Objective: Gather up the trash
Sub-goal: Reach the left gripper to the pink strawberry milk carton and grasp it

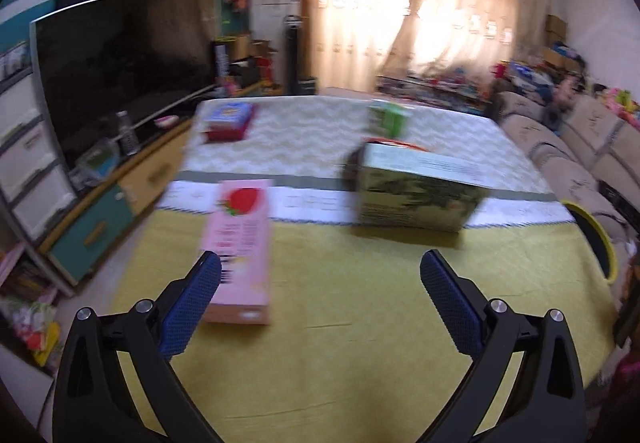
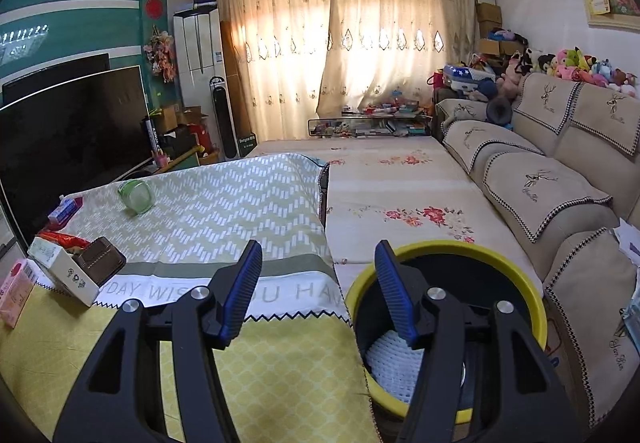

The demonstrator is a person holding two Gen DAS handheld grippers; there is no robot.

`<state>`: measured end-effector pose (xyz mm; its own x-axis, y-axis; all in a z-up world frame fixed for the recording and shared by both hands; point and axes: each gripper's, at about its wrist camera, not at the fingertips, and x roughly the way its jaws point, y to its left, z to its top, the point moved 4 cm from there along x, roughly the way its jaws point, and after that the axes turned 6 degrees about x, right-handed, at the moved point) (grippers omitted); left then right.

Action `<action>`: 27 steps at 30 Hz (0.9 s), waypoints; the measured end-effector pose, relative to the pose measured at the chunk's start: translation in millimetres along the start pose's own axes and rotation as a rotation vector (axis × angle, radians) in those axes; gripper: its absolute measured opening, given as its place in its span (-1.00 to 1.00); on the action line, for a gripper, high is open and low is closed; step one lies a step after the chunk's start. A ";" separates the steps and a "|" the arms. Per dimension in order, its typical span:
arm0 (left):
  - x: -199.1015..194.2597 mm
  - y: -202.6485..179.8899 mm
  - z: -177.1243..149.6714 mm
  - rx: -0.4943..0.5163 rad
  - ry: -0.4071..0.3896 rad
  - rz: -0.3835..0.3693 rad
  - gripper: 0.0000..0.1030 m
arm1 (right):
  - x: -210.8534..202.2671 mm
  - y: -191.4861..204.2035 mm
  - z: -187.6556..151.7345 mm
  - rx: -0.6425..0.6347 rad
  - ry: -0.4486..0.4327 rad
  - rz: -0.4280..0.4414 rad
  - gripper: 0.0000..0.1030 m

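Nearest the right wrist camera, the right gripper (image 2: 318, 283) hangs with its jaws spread and nothing between them, its right finger over the rim of the yellow-rimmed bin (image 2: 524, 283), which stands on the floor just beside the table's edge; something white and mesh-like (image 2: 394, 367) lies inside. The left gripper (image 1: 320, 285) is likewise wide apart and empty, held low over the yellow cloth (image 1: 340, 355) on the table. Just ahead of its left finger lies a pink strawberry carton (image 1: 240, 243), flat, its long side running away from the camera. Farther on sits a green-printed box (image 1: 416, 191) with something red behind it, then a small green container (image 1: 390, 117) and a blue-and-red pack (image 1: 230, 121) near the far edge. The step in hand looks like the reach for the next piece of trash, probably the pink carton. That would call for shifting left to bring the carton between the fingers, closing across its narrow width, then carrying it right to the bin; the left view is blurred, so finer detail cannot be told.
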<state>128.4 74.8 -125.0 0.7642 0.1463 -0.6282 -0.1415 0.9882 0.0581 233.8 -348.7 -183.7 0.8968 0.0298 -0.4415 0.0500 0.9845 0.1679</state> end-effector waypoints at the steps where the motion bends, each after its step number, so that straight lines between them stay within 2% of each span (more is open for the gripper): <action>1: 2.5 8.3 -0.7 -0.021 0.011 0.021 0.91 | -1.0 0.7 -0.3 -0.001 -0.004 0.000 0.13; 4: 21.8 36.8 -8.7 -0.127 0.085 0.070 0.91 | 0.0 2.0 0.4 -0.012 -0.004 -0.005 0.17; 8: 42.0 41.3 -16.0 -0.104 0.139 0.109 0.90 | 0.9 2.4 0.7 -0.016 0.004 -0.004 0.25; 11: 46.4 39.6 -24.0 -0.101 0.170 0.089 0.87 | 2.5 0.1 1.0 -0.004 0.015 0.000 0.25; 23: 55.6 42.4 -35.6 -0.110 0.187 0.082 0.28 | 7.4 0.1 1.3 0.008 0.033 0.010 0.25; 25: 55.2 43.4 -35.3 -0.109 0.178 0.086 0.09 | 7.8 1.2 1.4 0.007 0.033 0.011 0.25; 27: 53.8 43.7 -34.6 -0.112 0.168 0.077 -0.01 | 7.7 1.7 1.4 0.007 0.031 0.013 0.25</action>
<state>141.5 124.3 -183.1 0.6342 0.2025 -0.7462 -0.2718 0.9619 0.0300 241.3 -347.1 -185.5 0.8832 0.0484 -0.4665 0.0412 0.9828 0.1799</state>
